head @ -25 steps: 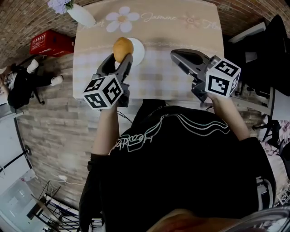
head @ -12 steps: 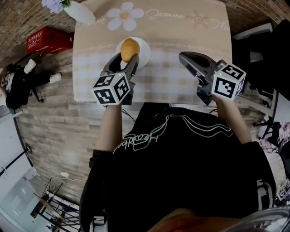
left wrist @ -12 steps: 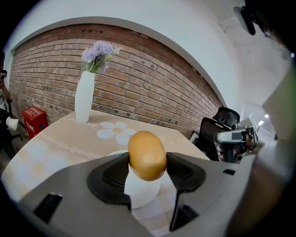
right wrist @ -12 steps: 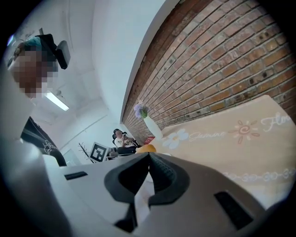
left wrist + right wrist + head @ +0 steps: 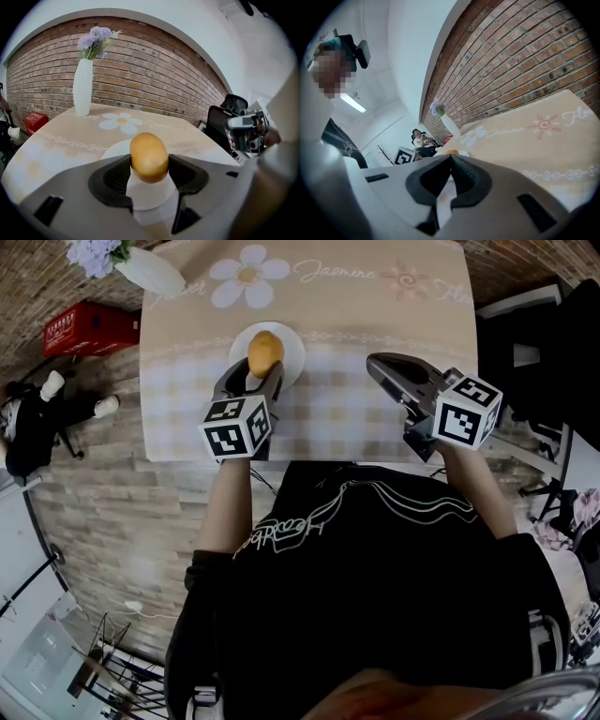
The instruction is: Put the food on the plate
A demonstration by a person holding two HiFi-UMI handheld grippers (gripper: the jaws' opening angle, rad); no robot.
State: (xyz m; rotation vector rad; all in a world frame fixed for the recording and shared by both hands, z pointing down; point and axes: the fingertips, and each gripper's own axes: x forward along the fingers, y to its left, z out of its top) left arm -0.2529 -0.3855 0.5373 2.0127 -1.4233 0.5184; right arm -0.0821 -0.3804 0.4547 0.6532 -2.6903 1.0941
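A round orange-yellow piece of food (image 5: 265, 351) sits between the jaws of my left gripper (image 5: 255, 371), which is shut on it. It hangs just over a small white plate (image 5: 292, 354) on the beige flower-print table (image 5: 375, 315); whether it touches the plate I cannot tell. The left gripper view shows the food (image 5: 148, 156) pinched on both sides by that gripper (image 5: 149, 165), with the plate (image 5: 114, 150) below and behind it. My right gripper (image 5: 377, 363) hovers over the table to the right of the plate, shut and empty; its tips (image 5: 450, 157) meet.
A white vase (image 5: 150, 273) with purple flowers stands at the table's far left corner, tall in the left gripper view (image 5: 82, 86). A red box (image 5: 84, 329) and a seated person (image 5: 28, 418) are on the floor at left. Dark chairs (image 5: 534, 352) stand at right.
My left gripper has come down and forward with the food, from the plate's near side to right over it. My right gripper has sunk a little toward the table.
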